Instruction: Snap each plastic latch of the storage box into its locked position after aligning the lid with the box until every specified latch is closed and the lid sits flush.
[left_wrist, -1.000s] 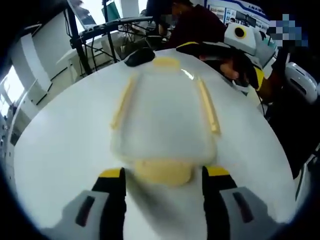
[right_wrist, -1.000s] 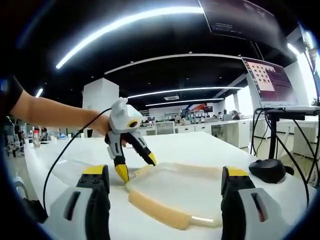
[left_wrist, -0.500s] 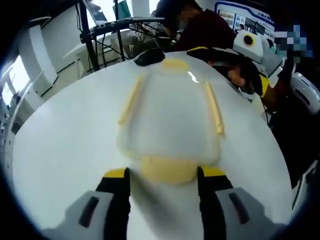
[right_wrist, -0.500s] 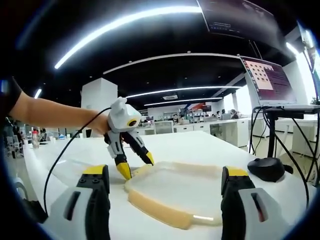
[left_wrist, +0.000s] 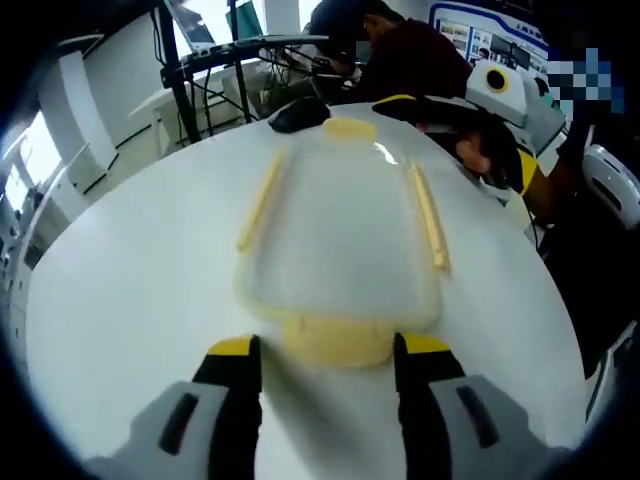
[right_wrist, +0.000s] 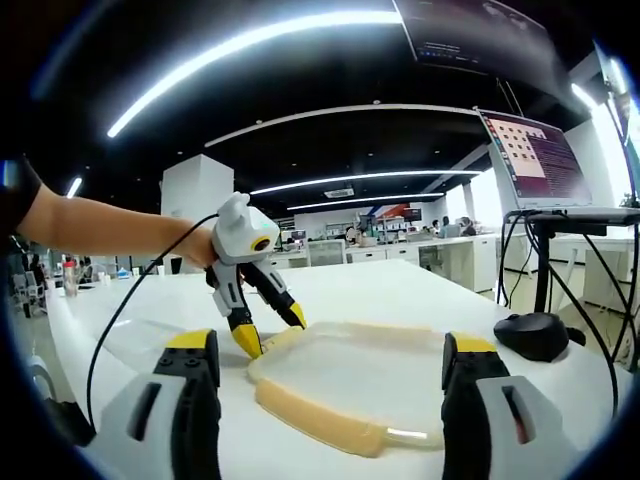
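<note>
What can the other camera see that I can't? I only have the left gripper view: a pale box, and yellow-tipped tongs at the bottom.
Observer: The right gripper view shows your left tongs from the side. They are open, tips pointing down at a far corner of the storage box.
Operator: Is anything higher up on that side?
Observer: Yes, a laptop on a stand at the right, with its screen lit.
Operator: And the right tongs?
Observer: The right tongs are wide open, and a long yellow latch on the box's near edge lies between them in that view.
</note>
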